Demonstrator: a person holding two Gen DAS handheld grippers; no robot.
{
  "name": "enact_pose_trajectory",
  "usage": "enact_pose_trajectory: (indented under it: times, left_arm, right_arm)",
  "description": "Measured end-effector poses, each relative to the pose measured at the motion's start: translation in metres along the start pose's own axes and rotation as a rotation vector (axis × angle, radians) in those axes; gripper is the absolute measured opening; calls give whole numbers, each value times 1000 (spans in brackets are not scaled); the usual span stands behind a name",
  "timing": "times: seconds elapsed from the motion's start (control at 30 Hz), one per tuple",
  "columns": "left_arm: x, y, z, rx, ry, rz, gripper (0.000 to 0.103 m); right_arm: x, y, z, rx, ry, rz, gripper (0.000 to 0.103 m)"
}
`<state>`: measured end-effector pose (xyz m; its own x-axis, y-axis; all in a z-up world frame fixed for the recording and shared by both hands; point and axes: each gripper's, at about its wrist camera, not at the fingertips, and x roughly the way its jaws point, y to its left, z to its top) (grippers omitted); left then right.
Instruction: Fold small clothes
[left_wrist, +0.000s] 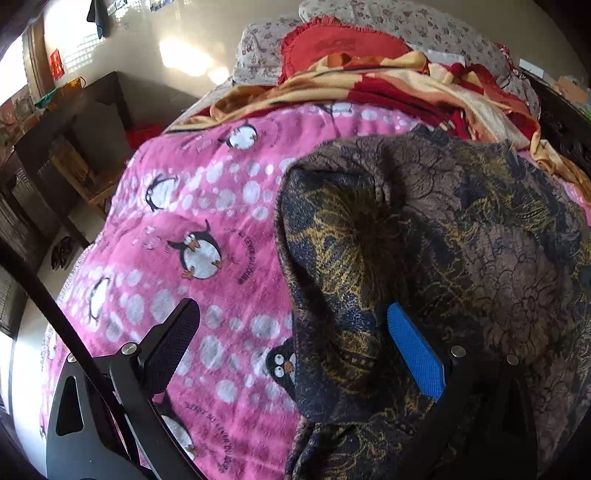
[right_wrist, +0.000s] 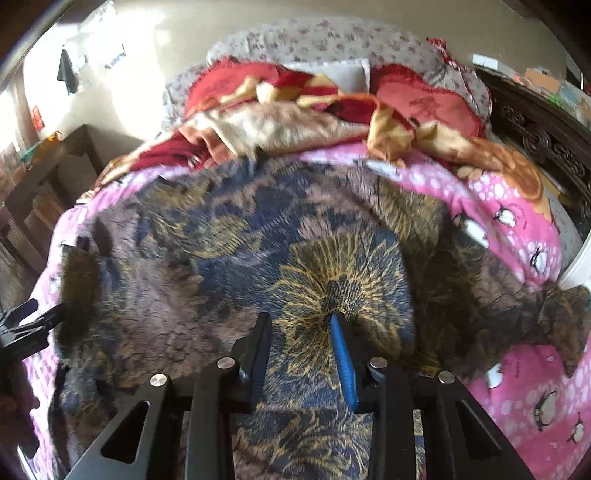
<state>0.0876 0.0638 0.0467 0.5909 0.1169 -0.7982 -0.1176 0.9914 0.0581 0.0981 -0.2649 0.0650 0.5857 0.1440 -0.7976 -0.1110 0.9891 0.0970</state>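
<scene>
A dark blue, brown and gold floral garment (left_wrist: 461, 251) lies on a pink penguin blanket (left_wrist: 207, 229). My left gripper (left_wrist: 291, 314) is wide open at the garment's left edge: a raised fold of the cloth hangs between the jaws, against the blue pad, apart from the black finger (left_wrist: 173, 339). In the right wrist view the garment (right_wrist: 258, 236) spreads across the pink blanket (right_wrist: 524, 387). My right gripper (right_wrist: 301, 321) has its jaws narrowed on a bunched pleat of the garment. The left gripper shows at the left edge (right_wrist: 26, 328).
A red and yellow blanket (left_wrist: 406, 81) and floral pillows (right_wrist: 314, 40) are heaped at the head of the bed. A dark wooden table (left_wrist: 66, 147) stands left of the bed. A carved dark bed frame (right_wrist: 546, 140) runs along the right side.
</scene>
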Motion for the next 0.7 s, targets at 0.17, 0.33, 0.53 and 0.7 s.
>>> enact_pose_trajectory:
  times: [0.17,0.33,0.53,0.7]
  left_arm:
    - [10,-3,-2,6,23,4,102]
    - [4,-6,-1,12,29,-11,102]
    - [-23,-17,3,34,-23,-45,102]
    - [-37,-30,5,46,-42,-67,102]
  right_arm:
    - [19,-6,-1,10,28,-25,30]
    - [0,-3,-1,-5,1,-11,30]
    - [-14,-4,-9,-20,9,-13,30]
    - [-16,-9,-16,-15,11,-22,30]
